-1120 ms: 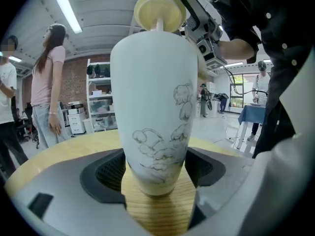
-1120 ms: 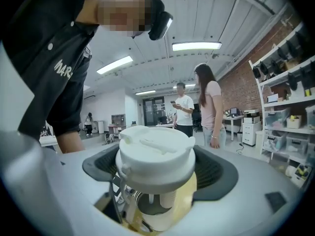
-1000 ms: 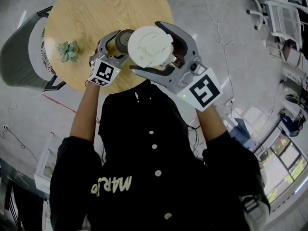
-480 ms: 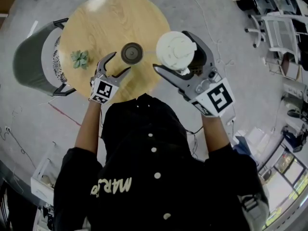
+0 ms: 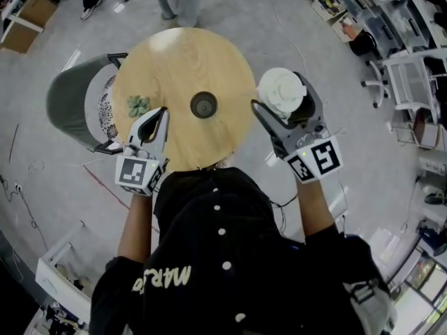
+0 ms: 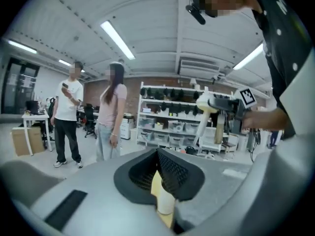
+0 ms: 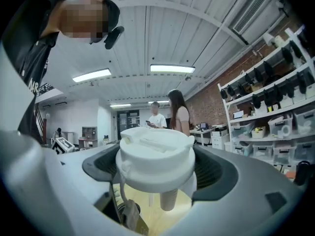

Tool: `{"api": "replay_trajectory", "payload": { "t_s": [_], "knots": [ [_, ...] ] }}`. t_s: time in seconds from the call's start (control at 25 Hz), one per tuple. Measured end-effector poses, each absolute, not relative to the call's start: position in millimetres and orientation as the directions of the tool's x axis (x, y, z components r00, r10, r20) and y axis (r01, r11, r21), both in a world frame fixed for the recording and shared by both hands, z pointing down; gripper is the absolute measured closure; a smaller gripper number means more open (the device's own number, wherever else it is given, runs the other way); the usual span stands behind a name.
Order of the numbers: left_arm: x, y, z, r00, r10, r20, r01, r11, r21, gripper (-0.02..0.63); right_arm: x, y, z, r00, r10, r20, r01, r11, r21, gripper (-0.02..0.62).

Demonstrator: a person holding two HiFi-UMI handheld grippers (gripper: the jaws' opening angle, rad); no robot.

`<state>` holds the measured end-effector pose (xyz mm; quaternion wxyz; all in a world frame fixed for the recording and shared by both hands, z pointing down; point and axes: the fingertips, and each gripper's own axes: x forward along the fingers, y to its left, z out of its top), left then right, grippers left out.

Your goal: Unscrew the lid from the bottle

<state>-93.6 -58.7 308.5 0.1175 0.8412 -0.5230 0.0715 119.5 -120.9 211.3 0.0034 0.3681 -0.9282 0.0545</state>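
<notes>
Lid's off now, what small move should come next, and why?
Probably lower the right hand-held gripper and set the lid on the wooden table beside the bottle: the lid is clamped clear of the open bottle, so unscrewing looks finished.

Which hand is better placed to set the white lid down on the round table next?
Right, I'd say. The right gripper holds the white lid beside the edge of the table; the left gripper has just closed on nothing.
</notes>
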Motion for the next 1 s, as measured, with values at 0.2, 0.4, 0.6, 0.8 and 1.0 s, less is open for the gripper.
{"api": "replay_trajectory", "payload": {
  "t_s": [0.2,0.4,0.6,0.8,1.0],
  "knots": [
    [-119.3,-50.0,245.0,0.330,-0.925,0.189,-0.942,-0.311,0.125,0.603,126.5,-122.5,201.5,-0.699,-0.714,0.043,-0.715,0.696,-0.068,0.135],
    [-134.3,-31.6,203.9,0.233,-0.960,0.158,-0.972,-0.230,0.041,0.603,133.2,-113.5,186.3,-0.685,-0.728,0.015,-0.728,0.685,-0.018,0.135],
    [-148.7,-9.1,174.8,0.128,-0.986,0.109,-0.992,-0.130,-0.009,0.603,137.6,-107.2,180.0,-0.676,-0.737,0.019,-0.737,0.676,0.001,0.135],
    [-153.1,0.9,159.0,0.096,-0.994,0.049,-0.993,-0.098,-0.060,0.603,134.6,-106.2,177.4,-0.666,-0.746,0.018,-0.745,0.666,0.016,0.135],
    [-148.5,2.6,152.6,0.116,-0.993,0.021,-0.990,-0.117,-0.083,0.603,129.5,-104.1,175.2,-0.669,-0.743,0.024,-0.742,0.669,0.039,0.135]
  ]
}}
